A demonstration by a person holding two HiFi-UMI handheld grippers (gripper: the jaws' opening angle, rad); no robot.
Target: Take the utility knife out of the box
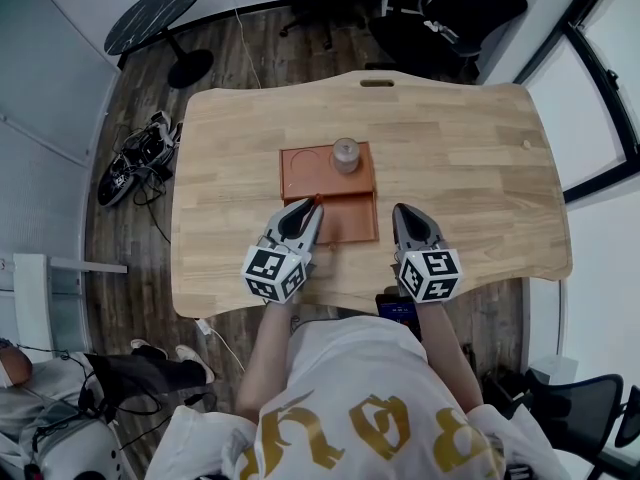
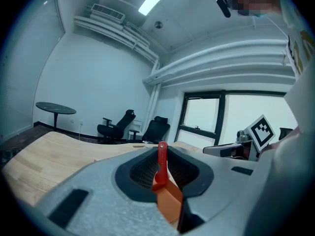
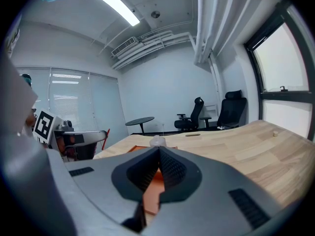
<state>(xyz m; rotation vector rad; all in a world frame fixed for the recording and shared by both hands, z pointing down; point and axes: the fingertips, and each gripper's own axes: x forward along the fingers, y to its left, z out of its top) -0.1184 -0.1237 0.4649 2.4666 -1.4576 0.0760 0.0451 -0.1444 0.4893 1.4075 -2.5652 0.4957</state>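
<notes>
Wooden table [image 1: 470, 158]: left gripper [image 1: 310, 208] clamps red utility knife [image 2: 161, 159]; right gripper [image 3: 159, 152] closed, empty

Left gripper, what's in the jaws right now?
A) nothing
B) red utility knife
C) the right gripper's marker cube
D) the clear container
B: in the left gripper view, the left gripper is clamped on a slim red utility knife that sticks up past the jaw tips. The clear container stands apart on the orange box.
</notes>
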